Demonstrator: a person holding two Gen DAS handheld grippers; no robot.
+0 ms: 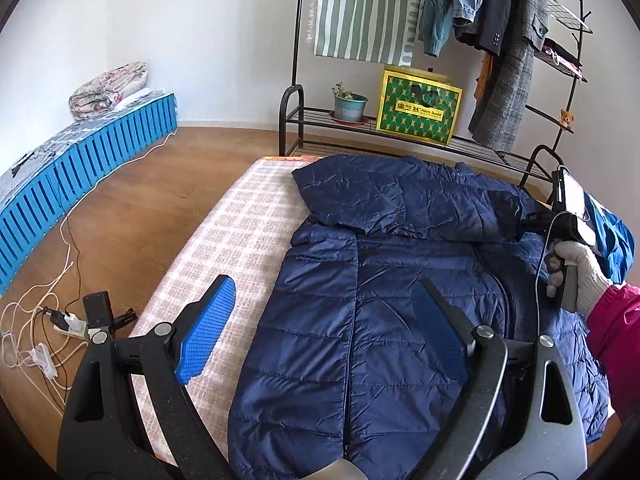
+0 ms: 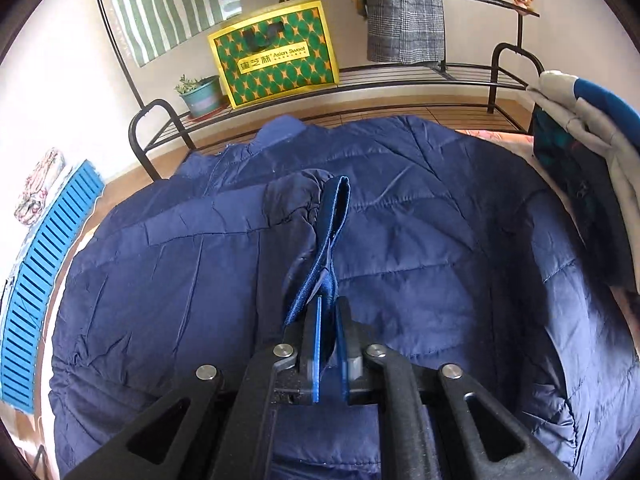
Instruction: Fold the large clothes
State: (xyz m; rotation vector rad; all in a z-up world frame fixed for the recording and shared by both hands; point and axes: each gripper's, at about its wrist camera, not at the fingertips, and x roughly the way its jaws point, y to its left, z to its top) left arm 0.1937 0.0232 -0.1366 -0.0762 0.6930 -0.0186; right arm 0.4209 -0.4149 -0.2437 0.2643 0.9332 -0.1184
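A navy puffer jacket (image 1: 380,300) (image 2: 440,260) lies flat, zip up, on a bed with a checked cover (image 1: 240,220). One sleeve (image 1: 380,196) is folded across its chest. In the right wrist view my right gripper (image 2: 331,300) is shut on that sleeve's ribbed blue cuff (image 2: 332,216), which rises from the jacket into the narrow gap between the pads. My left gripper (image 1: 322,284) hovers wide open over the jacket's left edge near the hem, with nothing between its fingers. A white-gloved hand (image 1: 580,272) with a pink sleeve holds the right gripper's handle at the right.
A black clothes rack (image 1: 298,40) with hanging garments stands beyond the bed; a green and yellow box (image 1: 418,108) and a potted plant (image 1: 350,106) sit on its shelf. Folded clothes (image 2: 580,152) lie at the right. Blue slatted panels (image 1: 100,152) and cables (image 1: 68,324) occupy the floor at left.
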